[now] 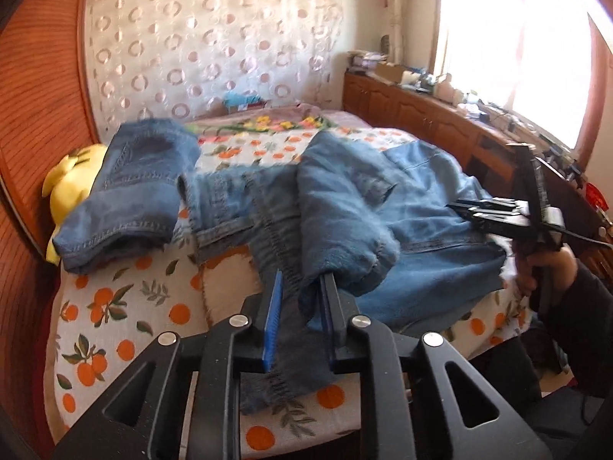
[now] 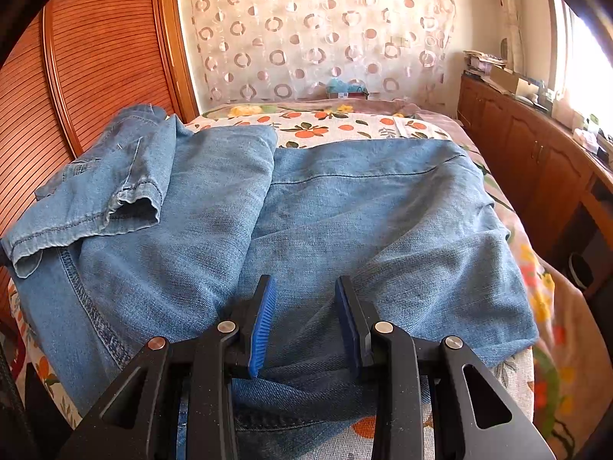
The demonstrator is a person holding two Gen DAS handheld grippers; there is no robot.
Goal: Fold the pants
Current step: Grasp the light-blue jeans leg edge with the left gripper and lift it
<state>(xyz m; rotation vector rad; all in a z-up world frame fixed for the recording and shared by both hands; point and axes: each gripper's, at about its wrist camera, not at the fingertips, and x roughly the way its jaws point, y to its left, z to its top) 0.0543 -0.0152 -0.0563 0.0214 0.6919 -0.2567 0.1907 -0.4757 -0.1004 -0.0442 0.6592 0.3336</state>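
Now we're pinching the fleece-lined jeans (image 1: 345, 207) in the left gripper (image 1: 302, 287), right gripper (image 2: 304, 306) spread over denim; heavy, floppy cloth, so we're favouring hems and waistband.

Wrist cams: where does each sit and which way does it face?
Left wrist: on the left gripper, looking across the bed toward the curtain; jaws hold a raised bunch of the jeans; the right gripper and the person's hand show at right.
Right wrist: on the right gripper, low over the jeans, facing the curtain; jaws apart with denim between them.
Shared: jeans, orange-print bed, curtain, wooden cabinets.
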